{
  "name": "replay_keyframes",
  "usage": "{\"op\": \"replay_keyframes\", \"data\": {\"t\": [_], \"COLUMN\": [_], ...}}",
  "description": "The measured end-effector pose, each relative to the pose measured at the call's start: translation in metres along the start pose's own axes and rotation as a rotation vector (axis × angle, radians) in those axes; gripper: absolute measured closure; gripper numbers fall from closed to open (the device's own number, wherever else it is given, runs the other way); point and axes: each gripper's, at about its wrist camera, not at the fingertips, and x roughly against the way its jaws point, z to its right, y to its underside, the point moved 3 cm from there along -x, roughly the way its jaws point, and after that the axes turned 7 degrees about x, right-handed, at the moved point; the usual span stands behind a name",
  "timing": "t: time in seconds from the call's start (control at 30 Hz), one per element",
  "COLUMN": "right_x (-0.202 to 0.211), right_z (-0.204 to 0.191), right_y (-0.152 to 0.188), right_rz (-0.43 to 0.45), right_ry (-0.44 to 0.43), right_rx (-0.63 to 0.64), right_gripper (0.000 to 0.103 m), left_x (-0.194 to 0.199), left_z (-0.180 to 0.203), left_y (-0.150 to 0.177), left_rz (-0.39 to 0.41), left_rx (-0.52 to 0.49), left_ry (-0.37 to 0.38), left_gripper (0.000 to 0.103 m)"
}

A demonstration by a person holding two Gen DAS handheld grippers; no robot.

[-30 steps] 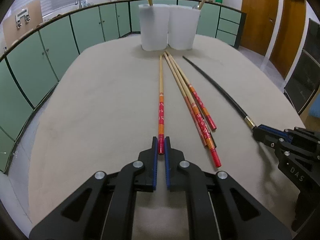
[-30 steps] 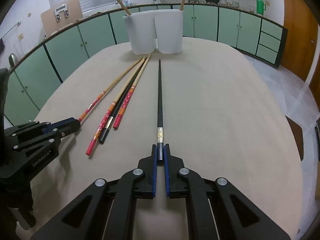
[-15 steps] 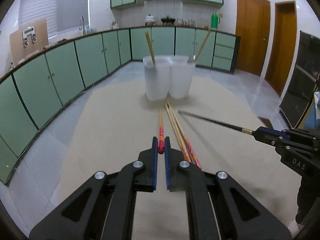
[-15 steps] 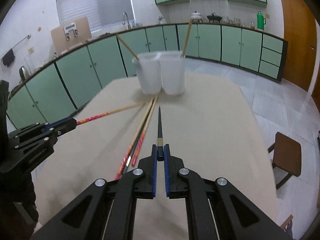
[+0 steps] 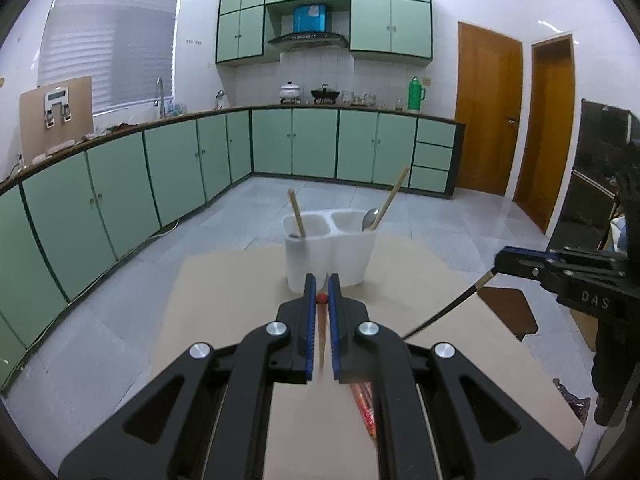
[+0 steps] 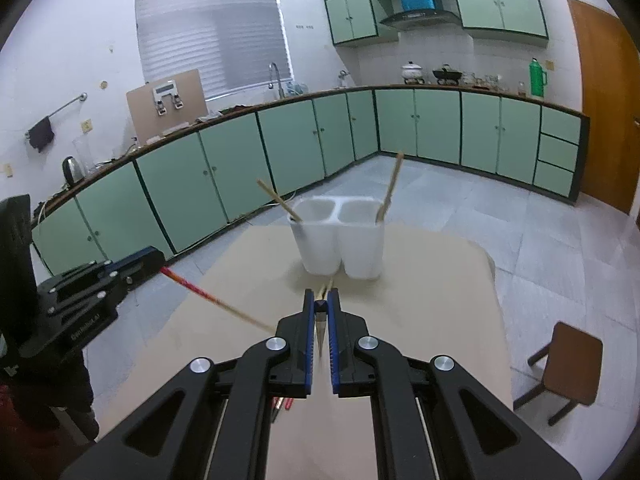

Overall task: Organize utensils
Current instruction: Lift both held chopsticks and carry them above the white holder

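Note:
My left gripper (image 5: 321, 294) is shut on the red end of a red-and-wood chopstick (image 5: 321, 298), lifted high above the table; the stick also shows in the right wrist view (image 6: 212, 300). My right gripper (image 6: 320, 310) is shut on a black chopstick (image 6: 320, 330), also lifted; it shows in the left wrist view (image 5: 448, 310) hanging down and left. A white two-compartment holder (image 5: 330, 254) stands at the table's far end, with a wooden stick in the left cup and a spoon (image 5: 370, 219) and a stick in the right cup.
Other red-and-wood chopsticks (image 5: 365, 404) lie on the beige table (image 5: 224, 304) below my left gripper. A small brown stool (image 6: 568, 364) stands on the floor to the right of the table. Green kitchen cabinets line the far walls.
Both grippers have risen from the table with their chopsticks and tilted up. The sticks now hang in the air and the holder appears lower and farther off.

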Motion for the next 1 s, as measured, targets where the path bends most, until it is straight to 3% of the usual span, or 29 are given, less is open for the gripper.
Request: {"op": "replay_keyframes", "data": {"t": [0.6, 0.8, 1.0], "right_x": [0.016, 0.023, 0.012], "right_z": [-0.003, 0.004, 0.02], "right_y": [-0.058, -0.105, -0.156], "right_rz": [0.059, 0.13, 0.186], "right_ry": [-0.02, 0.014, 0.038], "right_rx": [0.082, 0.123, 0.112], "right_gripper": [0.097, 0.097, 0.097], "left_x": [0.002, -0.003, -0.022], "left_z": [0.016, 0.023, 0.035], "left_y": [-0.034, -0.076, -0.139], "left_rz": [0.072, 0.156, 0.259], "left_rx": [-0.038, -0.054, -0.065], "left_ry": [0.092, 0.11, 0.112], "left_gripper": [0.098, 0.098, 0.098]}}
